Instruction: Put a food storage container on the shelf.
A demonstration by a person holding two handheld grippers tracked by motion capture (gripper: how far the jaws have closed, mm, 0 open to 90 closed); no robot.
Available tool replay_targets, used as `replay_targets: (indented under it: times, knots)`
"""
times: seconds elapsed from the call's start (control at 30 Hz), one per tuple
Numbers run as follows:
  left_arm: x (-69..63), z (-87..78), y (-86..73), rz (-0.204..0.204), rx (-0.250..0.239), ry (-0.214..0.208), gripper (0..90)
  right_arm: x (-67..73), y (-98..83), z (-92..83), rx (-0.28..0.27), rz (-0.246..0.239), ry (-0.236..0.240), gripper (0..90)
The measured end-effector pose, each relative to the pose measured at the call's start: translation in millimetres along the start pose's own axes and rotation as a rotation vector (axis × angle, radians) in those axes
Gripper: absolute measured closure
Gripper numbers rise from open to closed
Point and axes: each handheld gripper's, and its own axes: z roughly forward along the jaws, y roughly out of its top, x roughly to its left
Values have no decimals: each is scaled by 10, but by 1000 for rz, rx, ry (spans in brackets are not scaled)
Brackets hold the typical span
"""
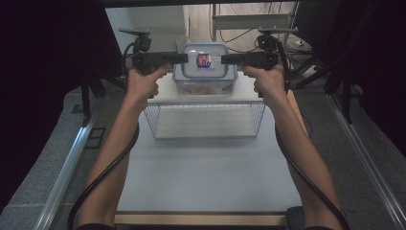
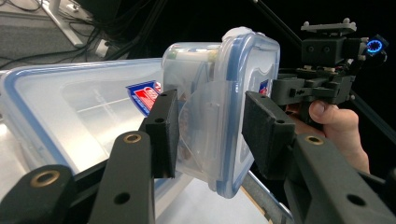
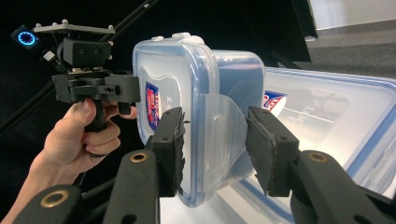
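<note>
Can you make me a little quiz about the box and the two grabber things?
1. True or false: the small plastic box with the blue-edged lid stands on top of a bigger box.
2. What does the left gripper have between its jaws? A) a cup B) a side flap of the small box C) a spoon
3. Fill in: under the shelf sits a white wire ____.

Key:
1. True. Both gripper views show a larger lidded box beneath it.
2. B. The right gripper is at the flap on the opposite side.
3. Basket.
</note>
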Motion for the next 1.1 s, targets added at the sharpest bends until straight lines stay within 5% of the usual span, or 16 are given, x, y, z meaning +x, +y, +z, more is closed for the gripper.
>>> replay_targets:
  times: [0.27,0.47,0.57,0.93,1.1]
  knots:
    - [89,47,-36,-23,1,1,568,-99,11,56,8,35,-1,573]
    - [63,63,-14,5,4,48,561,-145,20,68,-8,45,9,570]
    - [-1,113,-11,48,31,118,608,-116,27,88,-2,15,-42,545]
    - [-12,162,-55,10,8,133,469,-62,83,149,-40,-81,-192,525]
    - [-95,132,-76,100,-2,186,381,-3,85,147,-48,-152,-258,486]
